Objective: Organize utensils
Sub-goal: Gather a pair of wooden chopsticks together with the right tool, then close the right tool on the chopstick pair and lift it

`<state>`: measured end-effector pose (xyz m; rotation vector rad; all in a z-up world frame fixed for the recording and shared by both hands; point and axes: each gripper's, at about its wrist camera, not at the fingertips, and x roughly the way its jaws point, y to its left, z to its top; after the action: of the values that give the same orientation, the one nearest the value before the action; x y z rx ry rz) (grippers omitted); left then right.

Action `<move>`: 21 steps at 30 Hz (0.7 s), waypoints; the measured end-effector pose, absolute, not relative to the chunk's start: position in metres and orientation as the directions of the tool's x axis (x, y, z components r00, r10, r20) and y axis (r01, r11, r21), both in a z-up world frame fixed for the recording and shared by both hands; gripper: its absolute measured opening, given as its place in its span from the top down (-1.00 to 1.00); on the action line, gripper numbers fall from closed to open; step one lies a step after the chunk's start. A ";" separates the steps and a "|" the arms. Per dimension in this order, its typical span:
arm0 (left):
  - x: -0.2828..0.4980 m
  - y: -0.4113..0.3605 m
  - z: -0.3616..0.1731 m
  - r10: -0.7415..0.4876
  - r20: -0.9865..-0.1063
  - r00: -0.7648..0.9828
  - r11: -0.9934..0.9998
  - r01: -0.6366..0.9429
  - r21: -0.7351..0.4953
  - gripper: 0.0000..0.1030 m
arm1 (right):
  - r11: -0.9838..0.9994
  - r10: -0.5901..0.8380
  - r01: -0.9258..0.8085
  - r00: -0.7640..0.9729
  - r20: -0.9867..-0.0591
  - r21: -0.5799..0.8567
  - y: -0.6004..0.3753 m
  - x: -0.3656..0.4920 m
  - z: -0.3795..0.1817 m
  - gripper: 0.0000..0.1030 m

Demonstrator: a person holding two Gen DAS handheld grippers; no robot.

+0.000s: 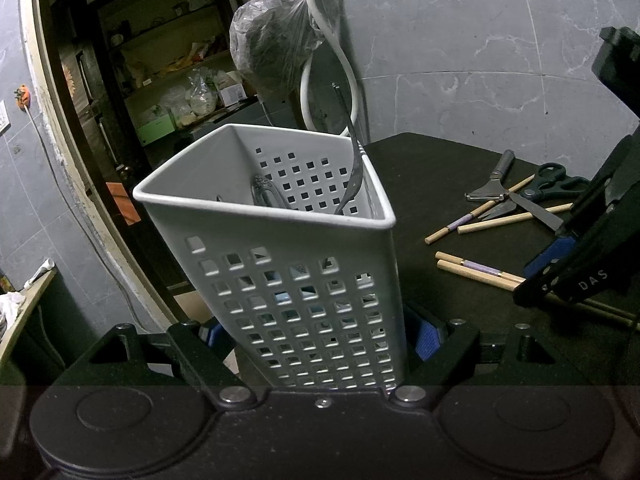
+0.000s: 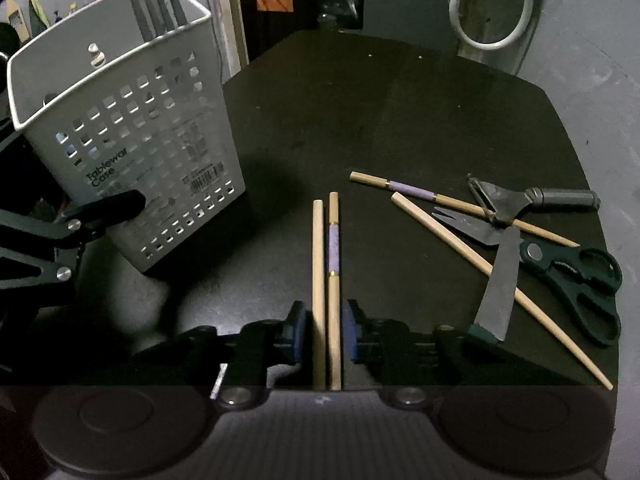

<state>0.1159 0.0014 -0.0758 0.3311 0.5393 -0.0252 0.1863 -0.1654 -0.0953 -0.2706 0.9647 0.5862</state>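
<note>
My left gripper (image 1: pixel 320 336) is shut on the white perforated tableware case (image 1: pixel 280 264), its blue pads (image 1: pixel 427 338) pressed on both side walls. The case stands upright on the black table (image 2: pixel 360 120) and holds a fork (image 1: pixel 352 168) and an ornate handle (image 1: pixel 264 194). My right gripper (image 2: pixel 325 332) straddles two wooden chopsticks (image 2: pixel 326 264) that lie side by side, one with a purple band. Thin dark gaps show between each pad and the sticks. In the right wrist view the case (image 2: pixel 132 140) stands to the left, with a left finger (image 2: pixel 104 208) against it.
To the right lie two more chopsticks (image 2: pixel 420 194), a peeler (image 2: pixel 520 200), dark-handled scissors (image 2: pixel 576 276) and a knife (image 2: pixel 500 284), partly crossing each other. A white hose (image 2: pixel 492 12) hangs against the wall behind the table. A doorway (image 1: pixel 120 120) opens at the left.
</note>
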 end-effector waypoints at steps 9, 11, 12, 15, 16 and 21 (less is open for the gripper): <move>0.117 0.001 -0.078 0.061 -0.509 0.858 0.949 0.107 0.295 -0.66 | 0.814 0.327 -0.578 0.395 -0.858 0.044 -0.162 0.192 -0.092 0.75; 0.117 0.001 -0.078 0.060 -0.509 0.858 0.949 0.109 0.295 -0.66 | 0.812 0.344 -0.581 0.386 -0.856 0.065 -0.165 0.193 -0.092 0.76; 0.117 0.001 -0.078 0.061 -0.509 0.858 0.949 0.109 0.296 -0.66 | 0.812 0.353 -0.578 0.382 -0.854 0.077 -0.167 0.194 -0.092 0.75; 0.117 0.001 -0.078 0.061 -0.509 0.859 0.949 0.108 0.296 -0.65 | 0.818 0.406 -0.555 0.371 -0.835 0.151 -0.180 0.198 -0.091 0.75; 0.117 0.000 -0.078 0.060 -0.509 0.859 0.949 0.109 0.296 -0.65 | 0.820 0.420 -0.546 0.370 -0.829 0.172 -0.183 0.200 -0.092 0.75; 0.117 0.001 -0.078 0.059 -0.509 0.859 0.949 0.110 0.296 -0.65 | 0.823 0.492 -0.491 0.364 -0.791 0.285 -0.203 0.204 -0.093 0.74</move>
<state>0.1168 0.0006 -0.0780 0.3244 0.5399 -0.0273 0.2039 -0.2032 -0.0931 0.0003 1.0174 0.6322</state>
